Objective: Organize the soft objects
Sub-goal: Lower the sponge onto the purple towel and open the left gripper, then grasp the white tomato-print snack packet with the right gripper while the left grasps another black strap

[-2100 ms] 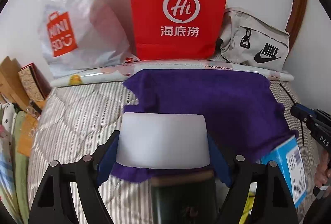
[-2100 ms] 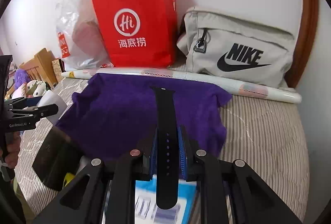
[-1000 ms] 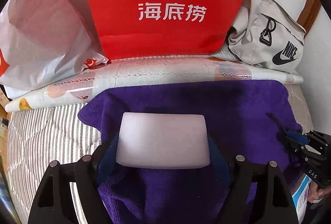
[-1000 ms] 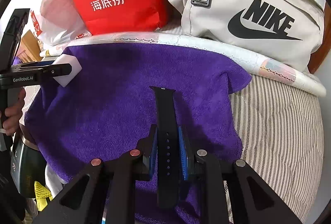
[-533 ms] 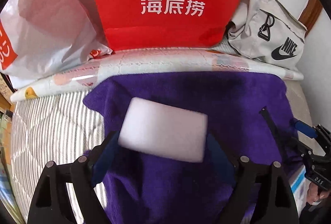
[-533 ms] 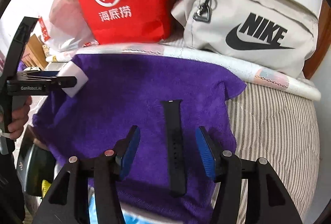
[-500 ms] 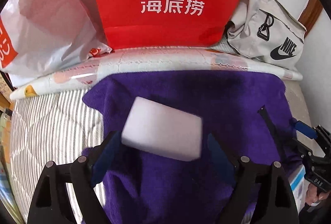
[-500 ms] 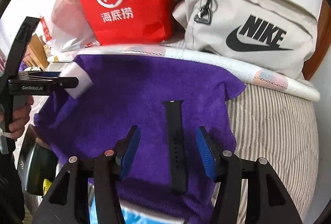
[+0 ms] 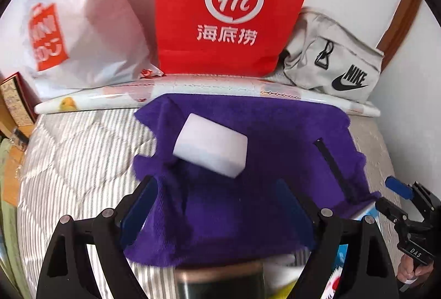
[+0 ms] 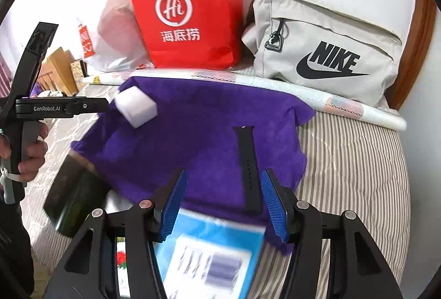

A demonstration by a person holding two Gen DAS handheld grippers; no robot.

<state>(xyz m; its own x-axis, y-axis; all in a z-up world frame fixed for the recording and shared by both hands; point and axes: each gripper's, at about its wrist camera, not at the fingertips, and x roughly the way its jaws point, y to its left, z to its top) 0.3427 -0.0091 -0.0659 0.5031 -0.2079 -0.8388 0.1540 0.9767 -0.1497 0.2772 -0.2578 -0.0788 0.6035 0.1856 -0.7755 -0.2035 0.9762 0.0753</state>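
Note:
A white sponge block (image 9: 210, 148) lies tilted on the purple towel (image 9: 261, 139) spread on the striped bed; it also shows in the right wrist view (image 10: 136, 106). A black watch strap (image 10: 248, 166) lies on the towel's (image 10: 198, 133) right part, also seen in the left wrist view (image 9: 330, 163). My left gripper (image 9: 217, 202) is open and empty, pulled back from the sponge. My right gripper (image 10: 226, 199) is open and empty, just short of the strap's near end.
A red paper bag (image 9: 231, 9), a white plastic bag (image 9: 74, 37) and a grey Nike bag (image 10: 325, 50) stand along the wall behind a rolled sheet (image 9: 206, 89). A blue-white box (image 10: 209, 257) and a dark box (image 10: 74, 197) lie under the towel's near edge.
Both grippers opened, leaving the sponge and the strap on the towel, then drew back towards the near side of the bed.

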